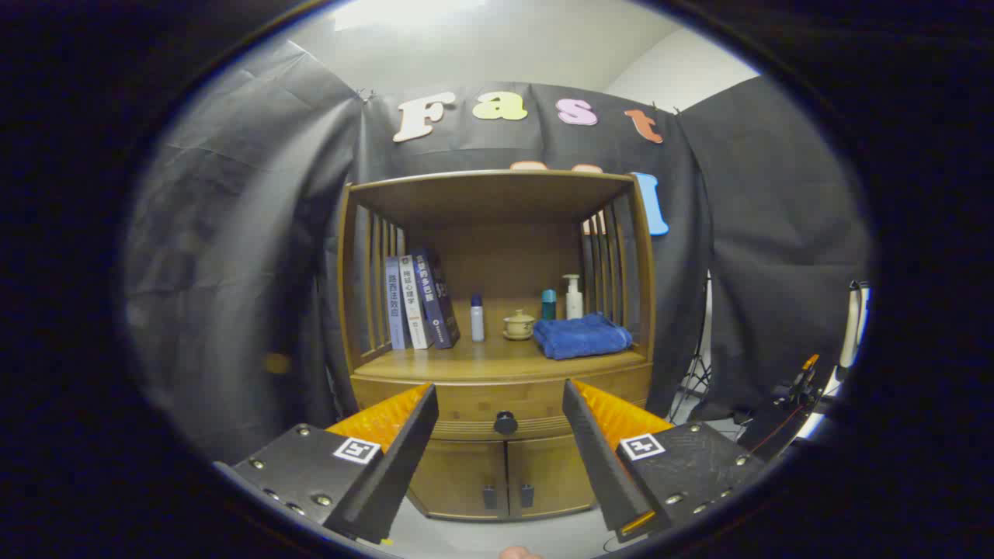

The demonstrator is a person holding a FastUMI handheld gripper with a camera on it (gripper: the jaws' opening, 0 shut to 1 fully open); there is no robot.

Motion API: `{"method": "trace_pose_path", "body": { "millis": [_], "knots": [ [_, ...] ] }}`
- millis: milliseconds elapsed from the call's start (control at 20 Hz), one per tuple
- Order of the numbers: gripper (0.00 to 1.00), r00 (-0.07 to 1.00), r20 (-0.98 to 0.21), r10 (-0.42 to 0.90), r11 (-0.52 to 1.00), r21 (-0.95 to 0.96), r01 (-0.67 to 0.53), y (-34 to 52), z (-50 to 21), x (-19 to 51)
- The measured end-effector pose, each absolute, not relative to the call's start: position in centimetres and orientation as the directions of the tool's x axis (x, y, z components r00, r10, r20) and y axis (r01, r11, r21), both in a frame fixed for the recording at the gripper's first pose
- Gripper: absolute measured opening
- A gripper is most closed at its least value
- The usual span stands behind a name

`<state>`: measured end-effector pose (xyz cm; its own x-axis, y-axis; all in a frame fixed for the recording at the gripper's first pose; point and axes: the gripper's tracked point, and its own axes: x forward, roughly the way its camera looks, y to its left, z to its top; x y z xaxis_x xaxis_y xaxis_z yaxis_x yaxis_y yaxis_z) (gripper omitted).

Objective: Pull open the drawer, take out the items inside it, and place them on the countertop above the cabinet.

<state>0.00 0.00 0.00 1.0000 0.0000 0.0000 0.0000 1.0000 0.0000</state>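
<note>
Wooden cabinet (497, 404), drawer (505, 410) closed; fingers (404, 435) apart.

Ahead of you stands the wooden cabinet (497, 435), its counter (497, 359) set under a slatted hutch. On the counter you see three books (419, 301) leaning against the left slats, then a small white bottle (477, 317), a lidded cup on a saucer (519, 324), a teal bottle (548, 304) and a white pump bottle (573, 296). A folded blue towel (581, 335) lies just in front of the two right-hand bottles. Below the counter, the drawer (505, 404) sits closed.
</note>
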Motion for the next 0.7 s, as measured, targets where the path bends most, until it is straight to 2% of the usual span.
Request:
{"method": "trace_pose_path", "body": {
  "millis": [700],
  "knots": [
    [0.97, 0.999, -0.044, -0.032, 0.998, 0.052, 0.034, -1.7, -1.1, 0.3]
  ]
}}
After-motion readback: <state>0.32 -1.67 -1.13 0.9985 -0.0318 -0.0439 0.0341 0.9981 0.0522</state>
